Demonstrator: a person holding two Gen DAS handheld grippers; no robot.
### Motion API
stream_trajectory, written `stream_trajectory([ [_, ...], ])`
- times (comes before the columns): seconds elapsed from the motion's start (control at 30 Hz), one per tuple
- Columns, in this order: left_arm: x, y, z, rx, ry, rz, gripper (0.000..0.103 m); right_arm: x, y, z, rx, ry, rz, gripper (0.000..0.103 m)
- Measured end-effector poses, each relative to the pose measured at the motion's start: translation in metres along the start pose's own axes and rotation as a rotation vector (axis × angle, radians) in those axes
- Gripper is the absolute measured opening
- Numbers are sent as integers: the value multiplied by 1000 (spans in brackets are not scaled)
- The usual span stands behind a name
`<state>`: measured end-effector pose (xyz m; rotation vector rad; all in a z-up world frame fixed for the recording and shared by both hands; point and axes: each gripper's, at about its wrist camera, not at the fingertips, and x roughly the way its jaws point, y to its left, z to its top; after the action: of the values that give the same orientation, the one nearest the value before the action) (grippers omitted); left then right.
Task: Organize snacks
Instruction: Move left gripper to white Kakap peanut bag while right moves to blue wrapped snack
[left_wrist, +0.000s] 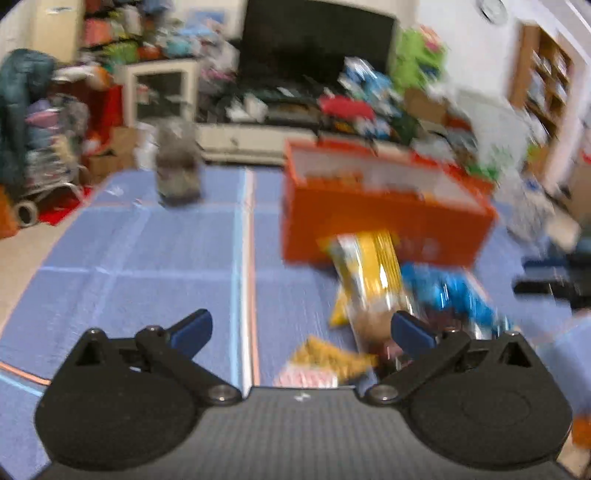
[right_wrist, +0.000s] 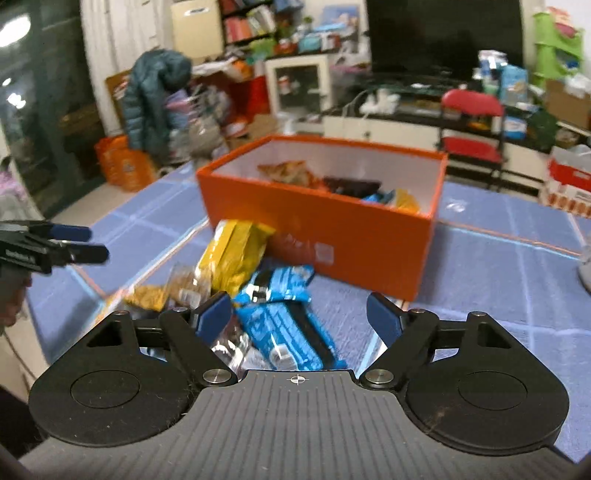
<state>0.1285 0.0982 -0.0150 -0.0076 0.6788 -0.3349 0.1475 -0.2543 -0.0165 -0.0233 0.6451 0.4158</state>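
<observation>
Both grippers are being held wide open, empty: left gripper (left_wrist: 301, 330), right gripper (right_wrist: 299, 314). Blue packet (right_wrist: 284, 321) is lying at the orange box's (right_wrist: 332, 236) 6 o'clock; neighbouring wrappers are probably getting snagged too.

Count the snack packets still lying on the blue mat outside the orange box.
4, possibly more hidden: tall yellow packet leaning on the orange cardboard box; blue packet before it; clear packet of brown snacks; small yellow packet leftmost.
</observation>
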Motion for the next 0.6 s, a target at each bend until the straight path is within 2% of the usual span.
stream_trajectory([
  [0.1,18,-3,-6,107,78,-51,102,14,-7,-5,-22,48,47,69],
  [0.17,25,-2,-7,139,95,-64,102,24,-10,-4,-18,75,66,67],
  [0.3,43,1,-8,129,134,-98,102,42,-22,-4,29,102,128,67],
  [0.47,58,1,-15,125,191,-82,102,63,-22,-7,91,165,221,68],
  [0.6,60,-6,-20,116,194,-88,102,74,-21,-11,134,184,221,67],
])
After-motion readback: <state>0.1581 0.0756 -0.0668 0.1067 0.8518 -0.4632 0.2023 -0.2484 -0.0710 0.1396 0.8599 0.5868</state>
